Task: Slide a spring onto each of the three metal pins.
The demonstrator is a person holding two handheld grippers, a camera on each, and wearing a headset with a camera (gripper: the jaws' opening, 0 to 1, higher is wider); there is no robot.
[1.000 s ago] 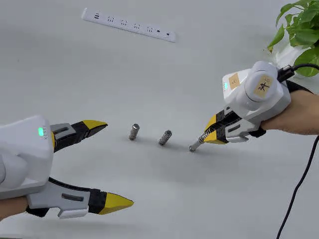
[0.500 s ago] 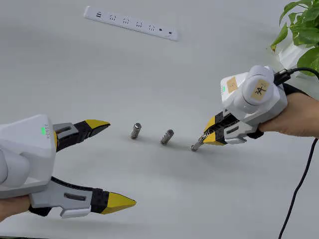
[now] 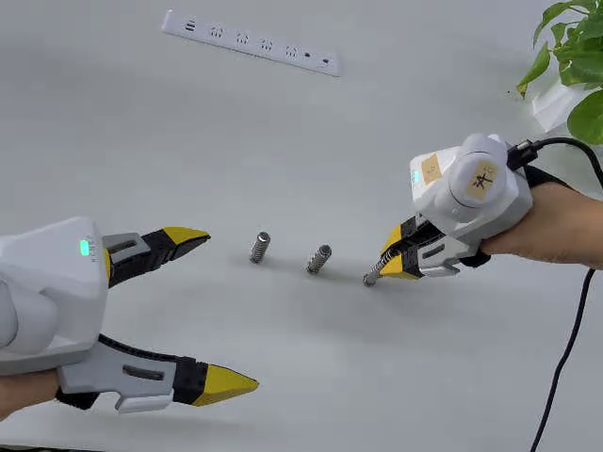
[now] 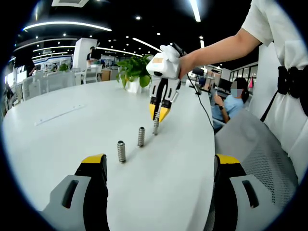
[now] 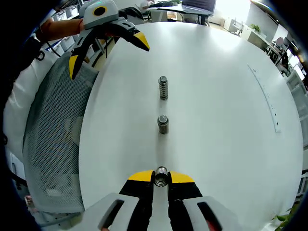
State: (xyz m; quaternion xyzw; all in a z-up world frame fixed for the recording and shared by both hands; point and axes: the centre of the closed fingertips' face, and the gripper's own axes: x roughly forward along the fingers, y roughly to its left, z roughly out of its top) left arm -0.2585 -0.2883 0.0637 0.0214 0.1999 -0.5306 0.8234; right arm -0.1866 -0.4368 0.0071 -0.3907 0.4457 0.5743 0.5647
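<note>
We list: white table (image 3: pixel 311 141), power strip (image 3: pixel 250 40) at its far edge, potted plant (image 3: pixel 570 56) at the right edge, open office with ceiling light strips (image 4: pixel 57 24) beyond. Mid-table stand two sprung pins (image 3: pixel 259 247), well apart from the strip. Right gripper (image 3: pixel 388 262) pinches a spring (image 5: pixel 161 176) over the third pin (image 3: pixel 369 279); left gripper (image 3: pixel 226 309) hovers, jaws spread wide.

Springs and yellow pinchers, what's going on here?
A person holds a gripper in each hand over a white table. The right gripper is shut on a spring at the third pin. The two other pins already wear their springs. The left gripper is open and holds nothing.
</note>
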